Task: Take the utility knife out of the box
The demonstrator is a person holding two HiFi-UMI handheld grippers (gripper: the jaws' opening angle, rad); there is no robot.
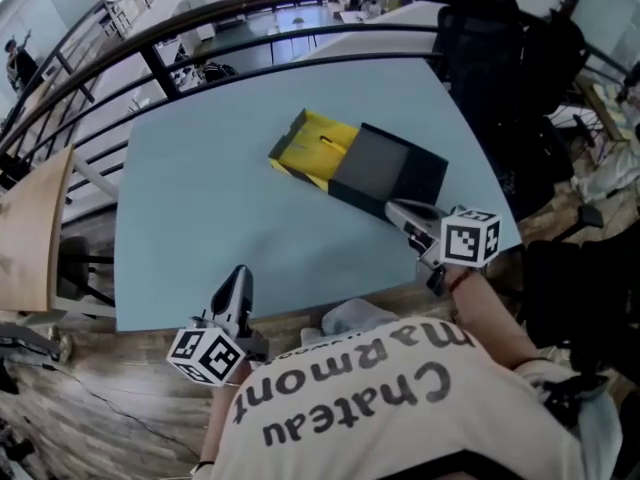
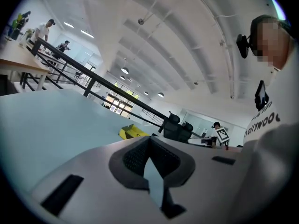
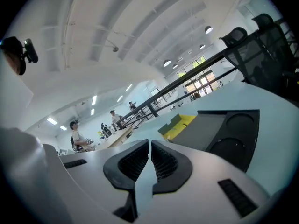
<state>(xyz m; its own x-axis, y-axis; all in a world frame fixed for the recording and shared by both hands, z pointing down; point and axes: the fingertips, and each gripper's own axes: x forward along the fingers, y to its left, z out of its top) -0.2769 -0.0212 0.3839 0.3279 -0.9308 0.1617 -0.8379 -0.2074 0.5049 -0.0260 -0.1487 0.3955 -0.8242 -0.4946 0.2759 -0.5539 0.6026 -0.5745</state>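
Observation:
A box lies on the light blue table (image 1: 200, 208). It is a black sleeve (image 1: 385, 168) with a yellow inner tray (image 1: 312, 146) slid partly out at its far left end. I cannot make out the utility knife. My right gripper (image 1: 392, 208) is shut and empty, with its tip just at the sleeve's near corner. The right gripper view shows the shut jaws (image 3: 149, 141) with the black sleeve (image 3: 224, 132) and the yellow tray (image 3: 180, 123) just beyond. My left gripper (image 1: 240, 273) is shut and empty over the table's near edge, well apart from the box. In the left gripper view, the yellow tray (image 2: 132, 133) lies far ahead of its jaws (image 2: 149, 139).
Black office chairs (image 1: 500, 58) stand past the table's far right corner. A dark railing (image 1: 200, 38) curves along the far side. A wooden tabletop (image 1: 35, 228) is at the left. Bags and clutter (image 1: 610, 178) lie on the floor at the right.

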